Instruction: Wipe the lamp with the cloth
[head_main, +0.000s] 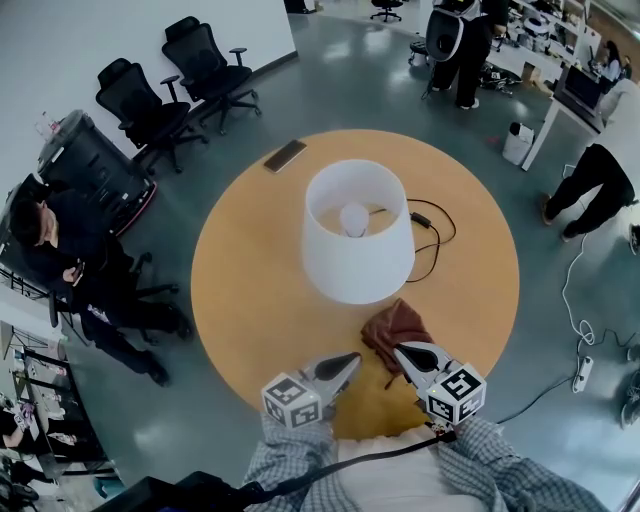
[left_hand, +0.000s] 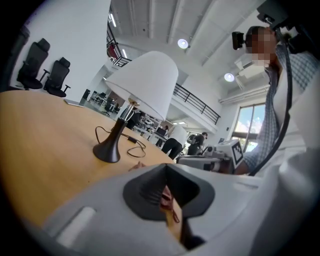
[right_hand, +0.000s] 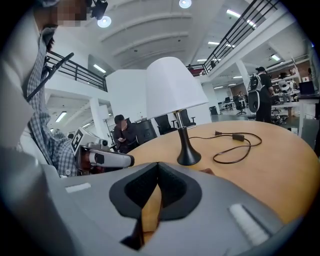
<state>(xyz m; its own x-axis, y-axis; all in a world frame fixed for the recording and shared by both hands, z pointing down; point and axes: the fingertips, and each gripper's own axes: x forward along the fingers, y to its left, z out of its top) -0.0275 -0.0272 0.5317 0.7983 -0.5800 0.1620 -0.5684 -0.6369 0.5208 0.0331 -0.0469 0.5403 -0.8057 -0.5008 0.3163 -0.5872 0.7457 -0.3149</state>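
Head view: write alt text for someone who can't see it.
A white-shaded lamp stands on a round wooden table, seen from above, with a crumpled brown cloth just in front of it. The left tool and right tool reach the cloth's near edge, jaws shut.

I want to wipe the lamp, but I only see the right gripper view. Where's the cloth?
Observer: The brown cloth lies crumpled on the table, between the lamp and you, at the right gripper tip.
Operator: Does my other gripper have it?
Observer: The left gripper has a reddish bit of cloth pinched between its shut jaws.
Operator: Anything behind the lamp?
Observer: A phone lies near the table's far edge, left of the lamp.
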